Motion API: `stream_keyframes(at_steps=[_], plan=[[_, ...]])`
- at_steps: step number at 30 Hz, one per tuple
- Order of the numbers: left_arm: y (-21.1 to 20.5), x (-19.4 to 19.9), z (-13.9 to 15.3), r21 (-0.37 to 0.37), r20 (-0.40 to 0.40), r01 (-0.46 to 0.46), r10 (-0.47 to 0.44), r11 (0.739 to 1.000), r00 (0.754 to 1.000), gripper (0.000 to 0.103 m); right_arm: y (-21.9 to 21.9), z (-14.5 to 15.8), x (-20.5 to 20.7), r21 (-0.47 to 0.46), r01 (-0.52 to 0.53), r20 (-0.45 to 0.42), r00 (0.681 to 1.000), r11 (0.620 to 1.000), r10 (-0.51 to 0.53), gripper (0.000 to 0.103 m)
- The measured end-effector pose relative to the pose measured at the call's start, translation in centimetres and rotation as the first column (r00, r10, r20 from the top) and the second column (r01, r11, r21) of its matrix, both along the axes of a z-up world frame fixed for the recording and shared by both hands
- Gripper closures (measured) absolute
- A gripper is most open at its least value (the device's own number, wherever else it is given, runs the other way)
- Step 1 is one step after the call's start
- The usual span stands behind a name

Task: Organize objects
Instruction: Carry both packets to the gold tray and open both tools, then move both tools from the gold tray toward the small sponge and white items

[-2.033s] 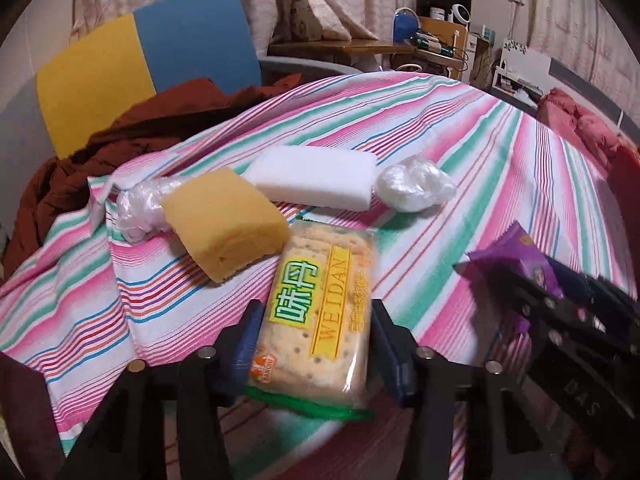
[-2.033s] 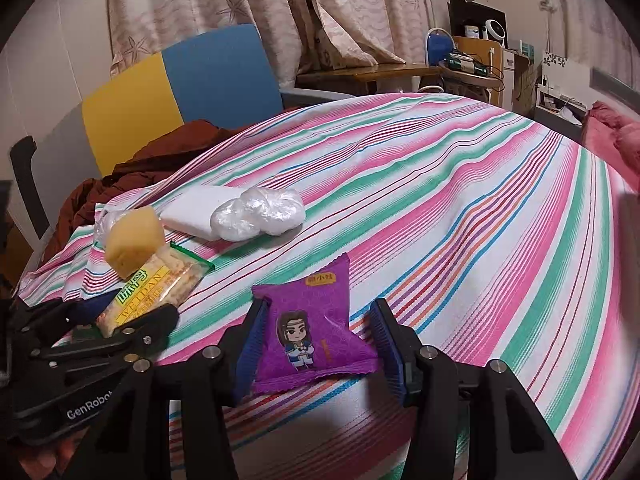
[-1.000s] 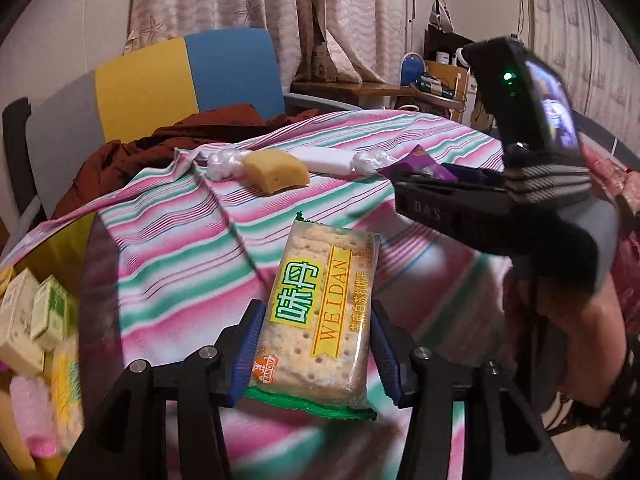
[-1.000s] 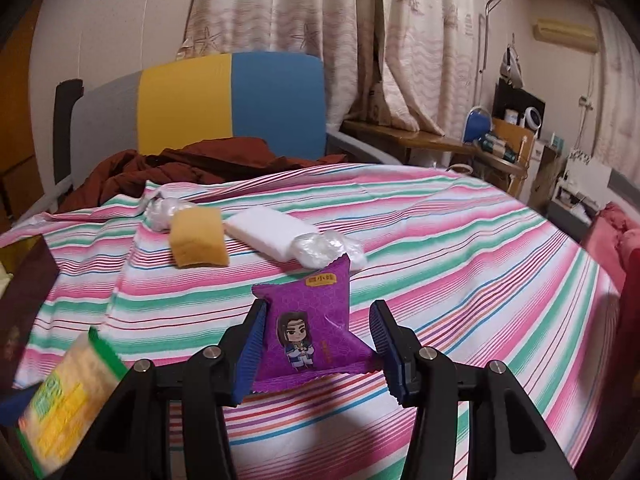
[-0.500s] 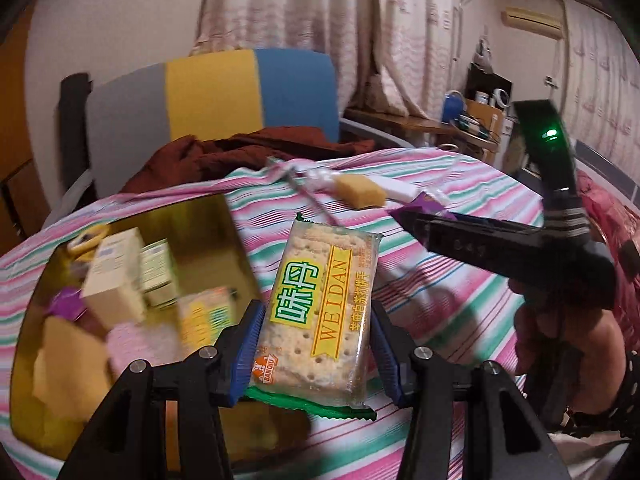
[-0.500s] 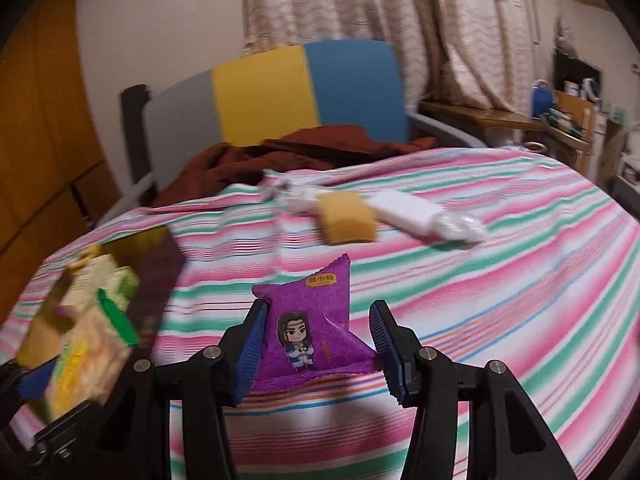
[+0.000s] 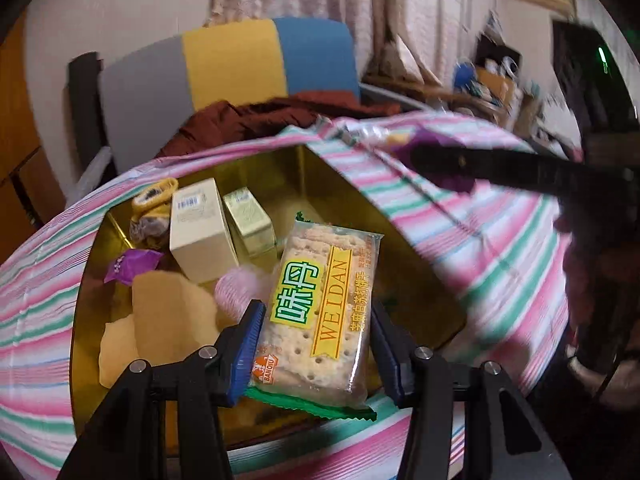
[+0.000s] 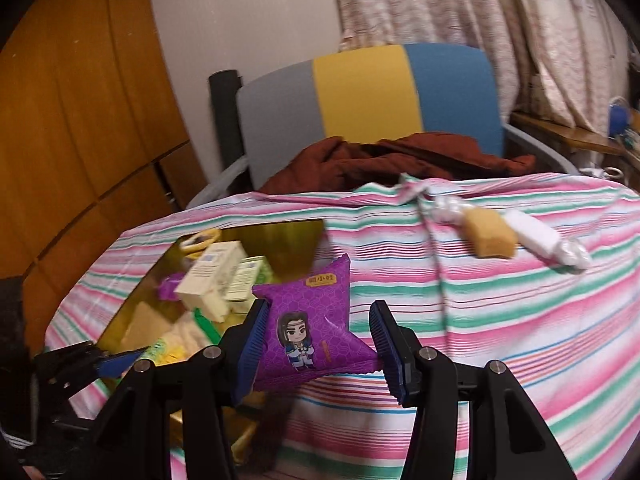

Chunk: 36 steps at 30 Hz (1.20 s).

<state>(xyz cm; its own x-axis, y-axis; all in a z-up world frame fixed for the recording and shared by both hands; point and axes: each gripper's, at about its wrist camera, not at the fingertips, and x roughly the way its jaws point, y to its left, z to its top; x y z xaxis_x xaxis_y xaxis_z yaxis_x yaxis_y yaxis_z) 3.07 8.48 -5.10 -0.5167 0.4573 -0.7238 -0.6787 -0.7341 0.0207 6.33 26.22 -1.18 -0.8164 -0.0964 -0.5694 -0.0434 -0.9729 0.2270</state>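
Note:
My left gripper (image 7: 318,344) is shut on a WEIDAN cracker packet (image 7: 320,312) and holds it over the gold tin (image 7: 352,184). The tin holds two small boxes (image 7: 200,232), purple candies and yellow pieces. My right gripper (image 8: 320,348) is shut on a purple snack pouch (image 8: 312,324), held above the striped cloth beside the gold tin (image 8: 276,232). The left gripper shows low at the left in the right wrist view (image 8: 112,360). The right gripper's dark body (image 7: 520,168) crosses the left wrist view.
A yellow sponge (image 8: 490,232), a white block (image 8: 532,232) and clear wrapped bundles (image 8: 572,256) lie on the striped cloth (image 8: 520,340) at the far right. A brown garment (image 8: 400,160) lies on a chair (image 8: 360,92) behind the table.
Both grippers have swung left with their packets still held. The gold tin has come into view and now lies under the cracker packet.

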Motion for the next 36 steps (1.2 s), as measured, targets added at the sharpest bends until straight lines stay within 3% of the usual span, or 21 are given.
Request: stream_keyframes(at_steps=[7,15,17,19,20,25,27,33,36], plan=[[-1.3,-0.5,-0.6,-0.128,-0.013,0.163,-0.166,0.978,0.986,0.052,-2.6,-0.3,-2.2,-0.045,-0.069,0.047,0.996,0.997,0.071,0.050],[-3.0,-0.8,-0.4,-0.130,0.017,0.275,-0.275,0.953,0.961,0.049,-4.8,-1.5,-5.7,-0.107,-0.117,0.106,0.986,0.987,0.128,0.048],[-3.0,-1.0,-0.4,-0.149,0.011,0.271,-0.272,0.951,0.962,0.047,-5.5,-2.0,-6.6,-0.115,-0.132,0.124,0.982,0.985,0.146,0.047],[-3.1,-1.1,-0.3,-0.161,0.005,0.268,-0.271,0.950,0.963,0.044,-5.8,-2.4,-7.3,-0.138,-0.136,0.137,0.978,0.981,0.155,0.034],[-3.3,-1.1,0.0,-0.154,-0.001,0.266,-0.270,0.952,0.963,0.042,-5.8,-2.5,-7.4,-0.150,-0.132,0.137,0.979,0.980,0.153,0.033],[-5.2,-1.0,2.1,-0.030,-0.036,0.257,-0.258,0.966,0.965,0.024,-4.9,-1.3,-5.7,-0.122,-0.100,0.082,0.990,0.987,0.111,0.031],[-5.5,-1.6,2.2,-0.025,-0.035,0.214,-0.215,0.976,0.976,0.023,-4.3,-1.2,-5.0,-0.121,-0.085,0.077,0.992,0.989,0.095,0.030],[-5.3,-4.6,-0.2,-0.152,0.013,0.013,-0.011,0.988,1.000,0.025,-2.8,-1.6,-4.1,-0.159,-0.039,0.093,0.994,0.987,0.054,0.028],[-6.8,-4.9,0.9,0.003,0.060,-0.026,0.026,1.000,0.998,0.025,-2.0,-1.2,-3.5,-0.159,-0.019,0.078,0.997,0.987,0.031,0.027]])
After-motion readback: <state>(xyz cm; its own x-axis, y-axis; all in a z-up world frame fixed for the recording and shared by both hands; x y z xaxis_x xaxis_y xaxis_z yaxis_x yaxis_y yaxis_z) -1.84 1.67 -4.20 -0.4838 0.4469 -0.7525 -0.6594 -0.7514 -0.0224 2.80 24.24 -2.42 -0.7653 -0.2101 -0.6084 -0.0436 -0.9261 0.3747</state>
